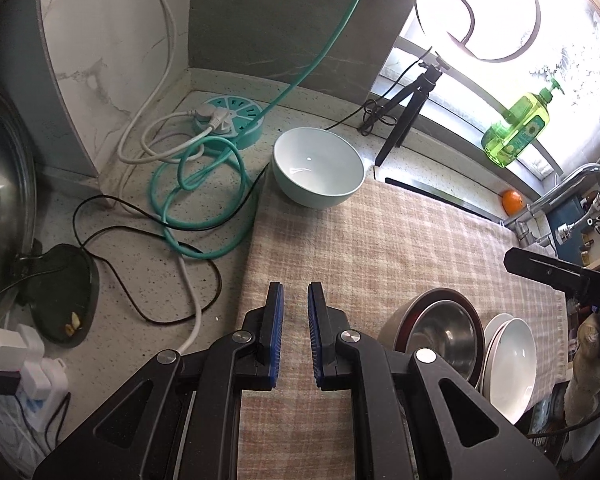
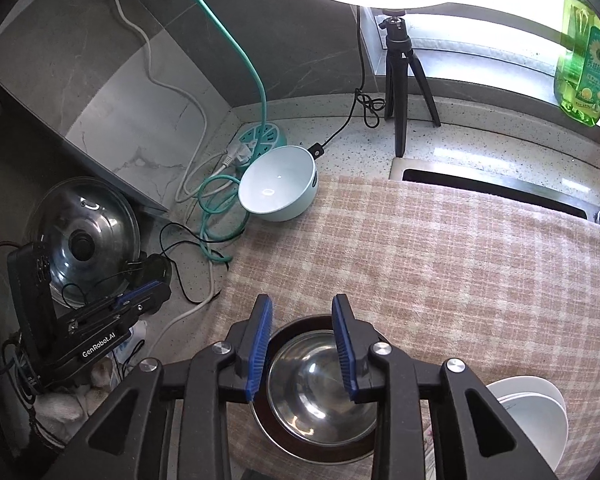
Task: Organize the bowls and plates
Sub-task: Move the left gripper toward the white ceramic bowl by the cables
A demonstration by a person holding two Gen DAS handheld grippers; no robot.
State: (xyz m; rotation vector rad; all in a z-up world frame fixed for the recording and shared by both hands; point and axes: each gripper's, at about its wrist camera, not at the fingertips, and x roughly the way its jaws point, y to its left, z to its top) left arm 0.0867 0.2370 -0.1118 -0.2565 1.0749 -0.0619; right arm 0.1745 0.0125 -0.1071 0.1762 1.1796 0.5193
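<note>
**Speckled kitchen surface with dishes partly gathered on a checked cloth**

Speckled stone surface (image 1: 140, 280) in a tiled corner, half covered by a beige checked cloth (image 2: 440, 248) below a bright window. Left gripper (image 1: 295, 300), lower centre of the left wrist view: jaws nearly closed, a thin strip of cloth showing between the blue pads, nothing held. Right gripper (image 2: 302, 312), lower centre of the right wrist view: jaws moderately apart and empty, poised above the round stainless-steel bowl (image 2: 320, 384), which sits nested in a dark brown-rimmed dish (image 2: 268, 432). Whether the pads touch the steel rim cannot be told. Stacked white ceramic bowls (image 2: 532, 412) lie just beside it at lower right.

Pale mint ceramic bowl (image 1: 318, 166), glossy white inside, stands apart at the cloth's far left corner, upper centre of both views, and appears to rest on the cloth's edge, leaning slightly.

Likely hazards, as judged:
- The mint bowl stands just beside the coiled teal cable (image 1: 204, 200) and the round teal socket hub (image 1: 230, 120); a careless reach could snag the loops or knock the plugs.
- Its glazed wall is smooth, so a shallow pinch on the rim may slip.
- Steel on steel-rimmed dish is slick; jaws this narrow may push the bowl rather than straddle its rim.
- A bowl dragged over the cloth could bunch it and tip the white stack.
</note>
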